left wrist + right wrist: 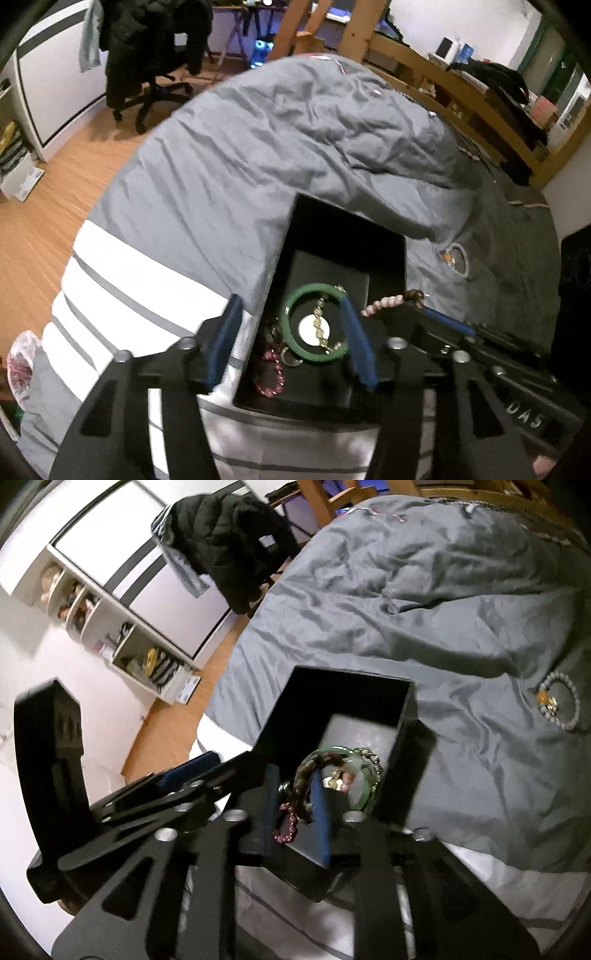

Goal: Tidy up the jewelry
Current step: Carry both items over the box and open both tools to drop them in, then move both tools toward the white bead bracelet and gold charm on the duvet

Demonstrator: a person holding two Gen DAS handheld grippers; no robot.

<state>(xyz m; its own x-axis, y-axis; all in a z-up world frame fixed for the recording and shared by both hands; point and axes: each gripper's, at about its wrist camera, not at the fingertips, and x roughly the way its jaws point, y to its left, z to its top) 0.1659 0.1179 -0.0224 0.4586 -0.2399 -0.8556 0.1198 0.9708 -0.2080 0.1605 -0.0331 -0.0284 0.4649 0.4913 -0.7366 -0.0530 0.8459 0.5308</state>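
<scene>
Both wrist views look steeply down, close over the black jewelry box (pixel 343 236) (pixel 332 698) on the grey duvet (pixel 258 147) (pixel 443 609); both share these.

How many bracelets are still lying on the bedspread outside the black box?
1: a pale beaded bracelet lies on the grey bedspread, right of the black box. Folds may hide others.

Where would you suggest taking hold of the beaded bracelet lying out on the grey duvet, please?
Grip the beaded bracelet across a plain stretch of its band, away from the amber charm cluster. It lies flat as an open loop on the duvet, so come straight down from above, one jaw inside the ring and one outside.
</scene>
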